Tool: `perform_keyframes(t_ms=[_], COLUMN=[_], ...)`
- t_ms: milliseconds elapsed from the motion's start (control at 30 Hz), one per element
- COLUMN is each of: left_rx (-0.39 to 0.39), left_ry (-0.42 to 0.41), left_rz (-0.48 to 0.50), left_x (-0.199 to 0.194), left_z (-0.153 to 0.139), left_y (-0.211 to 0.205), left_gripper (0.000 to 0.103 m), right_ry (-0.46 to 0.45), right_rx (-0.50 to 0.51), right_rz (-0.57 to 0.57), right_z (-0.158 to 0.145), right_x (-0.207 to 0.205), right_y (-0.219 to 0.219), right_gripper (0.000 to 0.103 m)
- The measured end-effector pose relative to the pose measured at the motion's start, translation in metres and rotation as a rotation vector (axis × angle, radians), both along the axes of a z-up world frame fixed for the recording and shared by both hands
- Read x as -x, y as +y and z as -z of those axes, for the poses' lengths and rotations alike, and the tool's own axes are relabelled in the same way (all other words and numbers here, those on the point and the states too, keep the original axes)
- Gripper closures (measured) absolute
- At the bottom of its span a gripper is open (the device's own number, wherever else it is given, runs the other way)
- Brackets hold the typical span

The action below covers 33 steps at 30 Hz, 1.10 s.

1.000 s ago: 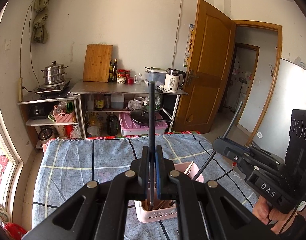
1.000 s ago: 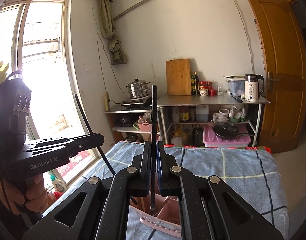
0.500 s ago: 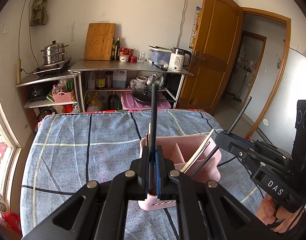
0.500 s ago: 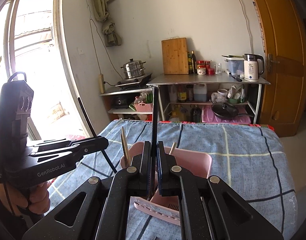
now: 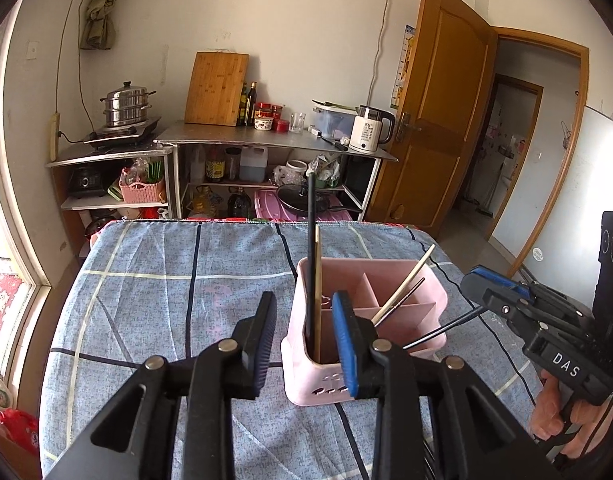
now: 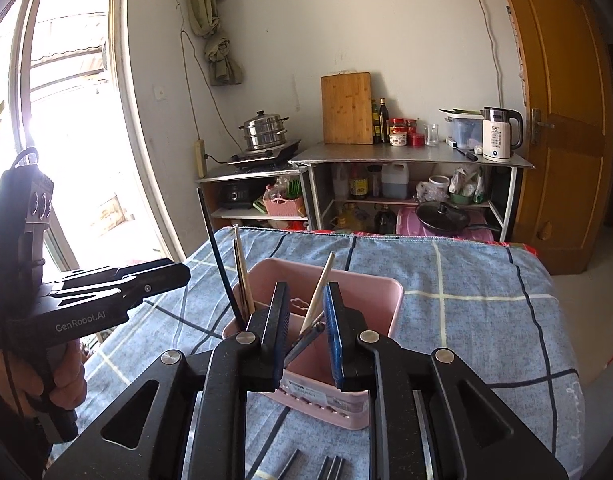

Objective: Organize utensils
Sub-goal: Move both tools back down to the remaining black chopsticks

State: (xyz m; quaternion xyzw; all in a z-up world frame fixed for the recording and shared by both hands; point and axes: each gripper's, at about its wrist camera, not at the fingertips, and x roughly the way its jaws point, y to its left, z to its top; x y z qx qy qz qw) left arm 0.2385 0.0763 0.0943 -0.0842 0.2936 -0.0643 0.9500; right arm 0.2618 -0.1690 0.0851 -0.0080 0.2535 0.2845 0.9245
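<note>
- Standing spread on either side of a black chopstick point(image 5: 311, 240), the fingers of the left gripper point(image 5: 302, 332) are seen to pinch nothing; the stick rests upright in the near-left compartment of the pink holder point(image 5: 434, 292), beside a pale wooden chopstick point(image 5: 317, 276).
- The right gripper point(image 6: 304, 332) is likewise parted, with a dark chopstick point(image 6: 306, 338) lying slanted between its fingers, seemingly ungripped, next to a pale one point(image 6: 318, 292).
- Were either gripper drawn back sideways, a leaning stick could be caught and flicked out.
- The holder looks light; a nudge against its rim could slide or tip it on the soft checked cloth point(image 5: 166, 280).
- More utensils point(image 6: 330, 468) are glimpsed on the cloth below the right gripper; they could be knocked aside if the gripper is lowered carelessly.
</note>
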Motion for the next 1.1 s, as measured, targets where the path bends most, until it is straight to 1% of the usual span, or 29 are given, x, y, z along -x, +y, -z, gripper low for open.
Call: perform_keyframes(t_ms=[100, 233, 367, 467, 633, 767, 1100], left_rx=[0.012, 0.024, 0.035, 0.036, 0.019, 0.015, -0.003], left_ry=[-0.016, -0.034, -0.051, -0.048, -0.015, 0.032, 0.154], left_rz=[-0.005, 0.003, 0.018, 0.03, 0.059, 0.08, 0.137], left_x=[0.014, 0.035, 0.062, 0.081, 0.103, 0.116, 0.132], left_z=[0.0, 0.003, 0.01, 0.019, 0.042, 0.064, 0.11], left_y=[0.001, -0.002, -0.009, -0.016, -0.03, -0.042, -0.069], left_gripper=[0.07, 0.07, 0.07, 0.07, 0.069, 0.069, 0.07], right_ry=[-0.016, -0.035, -0.047, -0.03, 0.037, 0.087, 0.194], right_rx=[0.002, 0.005, 0.011, -0.005, -0.021, -0.012, -0.001], right_rz=[-0.002, -0.003, -0.006, -0.004, 0.01, 0.024, 0.044], right_z=[-0.001, 0.0, 0.009, 0.018, 0.041, 0.06, 0.101], right_x=[0.011, 0.029, 0.052, 0.069, 0.088, 0.102, 0.118], right_y=[-0.007, -0.016, -0.028, -0.041, -0.065, -0.077, -0.093], right_gripper=[0.084, 0.084, 0.084, 0.084, 0.084, 0.084, 0.084])
